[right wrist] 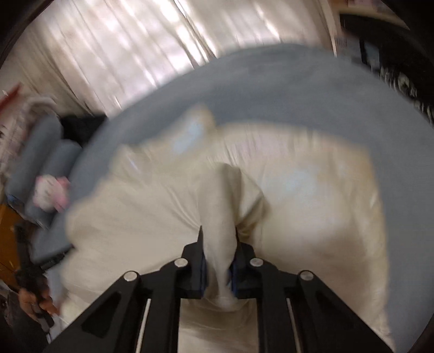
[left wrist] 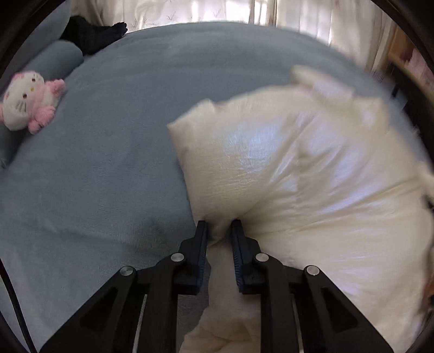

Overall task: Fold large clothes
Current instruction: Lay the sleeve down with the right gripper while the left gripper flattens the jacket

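Near, bottom centre of the left wrist view: left gripper point(left wrist: 219, 226) pinching a bunched fold of the cream garment point(left wrist: 312, 176), jaws narrowed with cloth gathered between the pads. Bottom centre of the right wrist view: right gripper point(right wrist: 219, 239) likewise clamped on a thick ridge of the same garment point(right wrist: 312, 190), the cloth rising in a hump just above the fingertips. No earlier picture given, so nothing to say of how the jaws got there.

Middle distance: garment spread over the right and centre of the blue bed cover point(left wrist: 108, 163), puffy and shiny, probably a padded coat, one pale end poking up toward the upper right of the left view. Heavy blur in the right view, edges unclear.

Step in hand, by judgement: both edges gripped, ready to lift and carry one part over the rest for a fold. Next move likely calling for both hands raised together, cloth kept taut, then laid flat without dragging the bulk off the bed.

Far: plush cat toy point(left wrist: 27, 103) at the left edge, a dark cloth point(left wrist: 92, 35) at upper left, curtains point(left wrist: 217, 13) along the top.

No brand, label or readable writing anywhere.
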Demonstrator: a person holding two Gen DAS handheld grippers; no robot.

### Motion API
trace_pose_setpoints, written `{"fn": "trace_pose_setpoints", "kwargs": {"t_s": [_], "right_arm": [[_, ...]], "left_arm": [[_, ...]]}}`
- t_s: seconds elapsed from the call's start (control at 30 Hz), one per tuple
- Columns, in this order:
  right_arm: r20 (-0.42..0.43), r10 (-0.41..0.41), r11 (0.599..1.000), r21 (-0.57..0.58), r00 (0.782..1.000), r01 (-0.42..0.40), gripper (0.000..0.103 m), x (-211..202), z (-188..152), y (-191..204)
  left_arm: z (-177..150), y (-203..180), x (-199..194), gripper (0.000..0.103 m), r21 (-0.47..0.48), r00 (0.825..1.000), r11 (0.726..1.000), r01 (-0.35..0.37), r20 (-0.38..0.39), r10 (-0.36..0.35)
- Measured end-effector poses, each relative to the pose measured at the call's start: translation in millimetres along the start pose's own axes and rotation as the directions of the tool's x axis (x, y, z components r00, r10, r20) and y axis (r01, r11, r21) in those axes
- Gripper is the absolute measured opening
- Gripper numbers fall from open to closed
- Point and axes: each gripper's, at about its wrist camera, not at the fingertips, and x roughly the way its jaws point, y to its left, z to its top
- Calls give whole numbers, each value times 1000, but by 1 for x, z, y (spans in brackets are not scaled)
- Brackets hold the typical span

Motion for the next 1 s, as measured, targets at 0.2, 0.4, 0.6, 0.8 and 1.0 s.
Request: {"fn": "trace_pose_setpoints", "kwargs": {"t_s": [0.2,0.4,0.6,0.8,1.0], "right_arm": [[14,-25,999,20,1000,25,33,-21,9,6],[153,-15,1000,-20,988,18,45,-78,0,19],[150,115,992,-68,982,-105,45,-87,-12,48],[88,134,984,-129,987,-122,45,-59,-18,80],[121,66,987,-156,990,-47,45,-42,-11,87]], "left_arm": [[-3,2,-25,17,-7,995,999,-46,85,46],[-19,14,-93,36,47,980,987,155,114,-160],[-70,-22,-105,36,213,950,928,305,-4,-312],[-90,-48,-72,36,210,977,955,208,-5,-212],[-73,-18,-73,35,-4,981,994,107,160,-105]]}}
